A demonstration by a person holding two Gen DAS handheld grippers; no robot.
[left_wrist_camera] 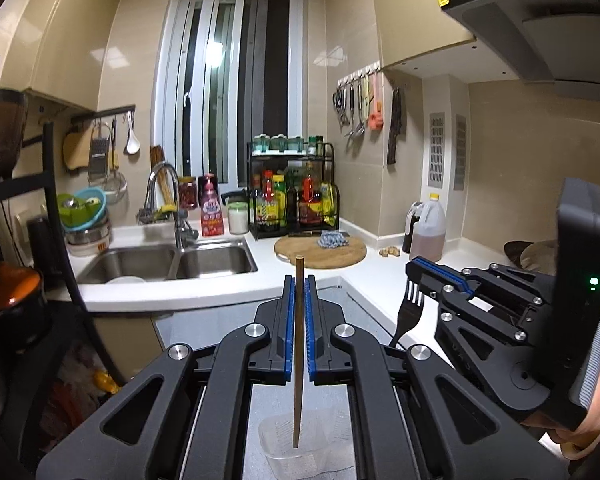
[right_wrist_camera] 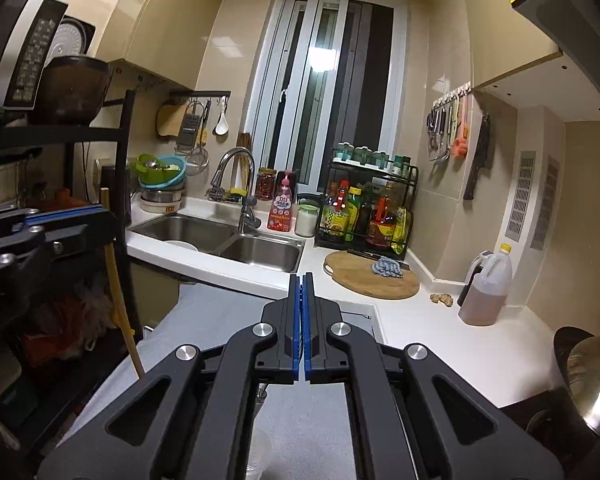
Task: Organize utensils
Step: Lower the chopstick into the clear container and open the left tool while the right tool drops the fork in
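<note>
My left gripper (left_wrist_camera: 300, 278) is shut on a thin brown chopstick (left_wrist_camera: 298, 360). The chopstick stands nearly upright between the blue pads, with its lower end over a clear plastic cup (left_wrist_camera: 300, 444). At the right of the same view, my right gripper (left_wrist_camera: 414, 271) is shut on a dark metal fork (left_wrist_camera: 409, 312), tines up and handle hanging below the jaws. In the right wrist view the right gripper (right_wrist_camera: 303, 277) has its jaws pressed together and the fork is almost hidden beneath them. The left gripper (right_wrist_camera: 102, 214) shows at the left edge with the chopstick (right_wrist_camera: 120, 304) hanging down. Below is the cup's rim (right_wrist_camera: 256, 454).
A double steel sink (right_wrist_camera: 228, 240) with a faucet (right_wrist_camera: 240, 184) sits ahead. A round wooden board (right_wrist_camera: 370, 278) bearing a blue cloth, a bottle rack (right_wrist_camera: 366, 208) and an oil jug (right_wrist_camera: 486, 292) stand on the white counter. A dark shelf unit (right_wrist_camera: 60, 132) is at the left and a steel pan (right_wrist_camera: 592, 380) at the right.
</note>
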